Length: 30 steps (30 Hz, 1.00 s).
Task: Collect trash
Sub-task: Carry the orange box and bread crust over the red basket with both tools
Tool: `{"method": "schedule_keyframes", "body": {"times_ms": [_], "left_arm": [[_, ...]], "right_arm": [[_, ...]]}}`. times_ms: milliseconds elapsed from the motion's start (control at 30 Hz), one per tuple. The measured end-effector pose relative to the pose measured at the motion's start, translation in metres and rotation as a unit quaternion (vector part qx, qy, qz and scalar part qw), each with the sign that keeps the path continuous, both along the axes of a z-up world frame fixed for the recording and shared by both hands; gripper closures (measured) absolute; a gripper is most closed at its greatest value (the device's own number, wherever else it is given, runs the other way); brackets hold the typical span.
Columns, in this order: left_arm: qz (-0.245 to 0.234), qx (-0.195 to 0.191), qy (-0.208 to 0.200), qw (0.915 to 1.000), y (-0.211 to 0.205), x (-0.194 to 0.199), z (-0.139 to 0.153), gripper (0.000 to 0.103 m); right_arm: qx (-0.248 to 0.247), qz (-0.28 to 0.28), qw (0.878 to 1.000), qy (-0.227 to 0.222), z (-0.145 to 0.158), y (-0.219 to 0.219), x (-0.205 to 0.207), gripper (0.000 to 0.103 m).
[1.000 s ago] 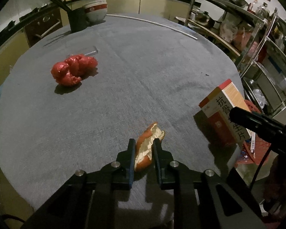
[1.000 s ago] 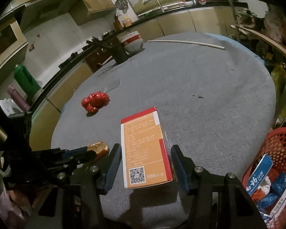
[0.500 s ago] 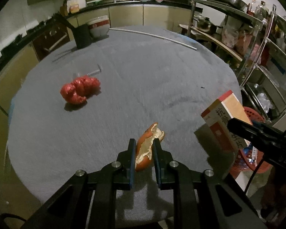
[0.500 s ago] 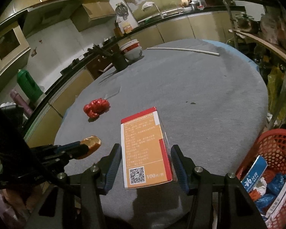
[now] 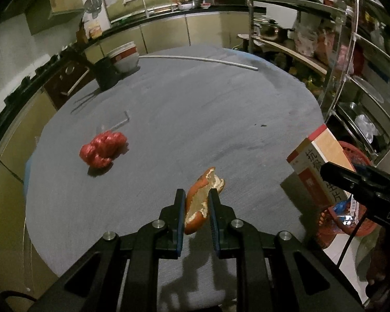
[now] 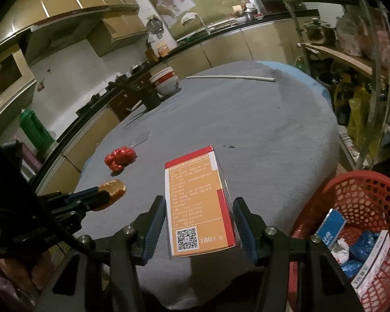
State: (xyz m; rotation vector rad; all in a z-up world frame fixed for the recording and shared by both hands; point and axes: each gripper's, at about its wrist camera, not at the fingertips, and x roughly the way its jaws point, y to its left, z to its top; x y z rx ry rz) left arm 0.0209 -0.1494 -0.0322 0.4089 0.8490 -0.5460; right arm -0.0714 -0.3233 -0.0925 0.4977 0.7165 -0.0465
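My left gripper point(image 5: 196, 209) jaws pinch the orange peel point(image 5: 201, 200); my right gripper point(image 6: 199, 221) jaws clamp the orange-and-red cardboard box point(image 6: 196, 202). I should carry both over the red plastic basket point(image 6: 361, 197) before releasing.

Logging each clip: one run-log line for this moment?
left hand-held gripper: holds orange peel | right hand-held gripper: holds medicine box | red basket: beside table

Orange peel point(image 5: 200, 202) held, box point(image 6: 197, 205) held

Stacked bowls point(image 5: 124, 56) beside a dark cup point(image 5: 105, 74); white rod point(image 5: 197, 59).
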Motion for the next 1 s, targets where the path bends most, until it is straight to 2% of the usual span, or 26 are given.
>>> {"method": "schedule_keyframes", "body": {"times_ms": [367, 1000], "left_arm": [[-0.024, 0.019, -0.018, 0.9994, -0.027, -0.015, 0.002, 0.085], [-0.047, 0.036, -0.028, 0.9979, -0.052, -0.028, 0.0, 0.085]], "right_arm": [[0.009, -0.035, 0.999, -0.003, -0.002, -0.029, -0.024, 0.047], [0.016, -0.058, 0.998, -0.007, -0.004, -0.047, -0.045, 0.047]]}}
